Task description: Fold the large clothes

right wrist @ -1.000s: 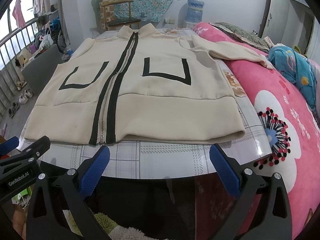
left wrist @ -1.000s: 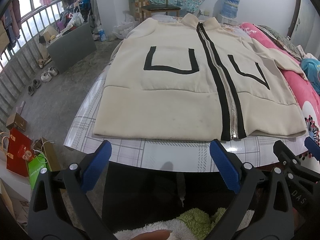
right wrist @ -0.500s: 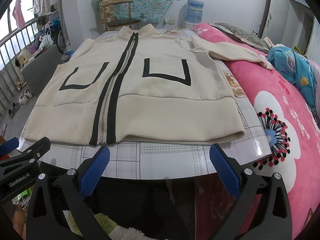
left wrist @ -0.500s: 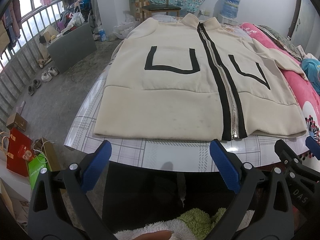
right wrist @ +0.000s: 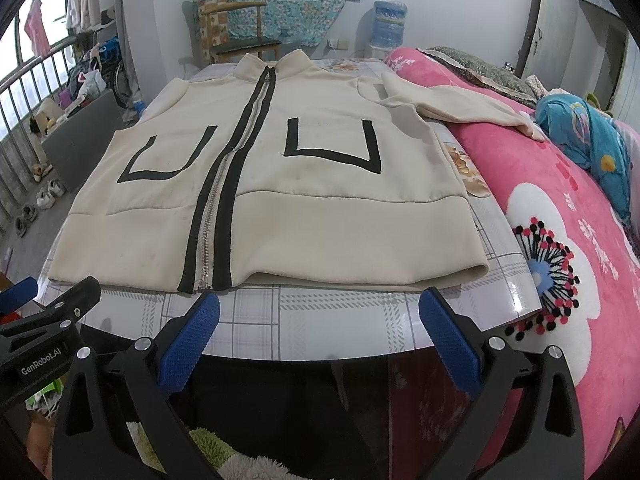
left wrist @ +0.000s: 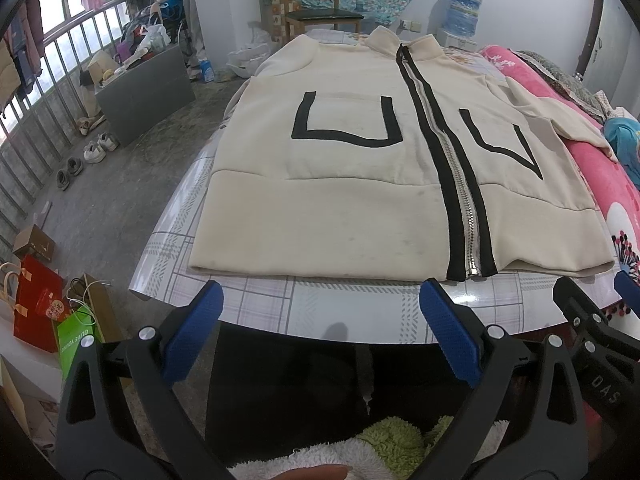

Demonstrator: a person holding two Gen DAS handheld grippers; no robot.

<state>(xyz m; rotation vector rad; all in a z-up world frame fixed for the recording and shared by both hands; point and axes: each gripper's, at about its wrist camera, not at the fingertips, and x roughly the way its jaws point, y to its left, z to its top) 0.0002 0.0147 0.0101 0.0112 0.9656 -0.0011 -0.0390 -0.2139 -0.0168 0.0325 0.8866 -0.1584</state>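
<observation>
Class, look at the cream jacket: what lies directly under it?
The cream jacket lies flat on a table with a checked, glossy cover, visible along the near edge. One sleeve drapes onto the pink blanket. Whatever lies beneath the jacket's middle is hidden.

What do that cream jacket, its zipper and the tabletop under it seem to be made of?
The jacket looks like thick, matte knit or fleece-like fabric: soft rolled hem, faint stains, no sheen. Its zipper seems to be metal, with silvery glinting teeth. The table top looks like a glossy, smooth surface with a printed grey check, perhaps glass or laminate; it shows bright reflections at the edge.
</observation>
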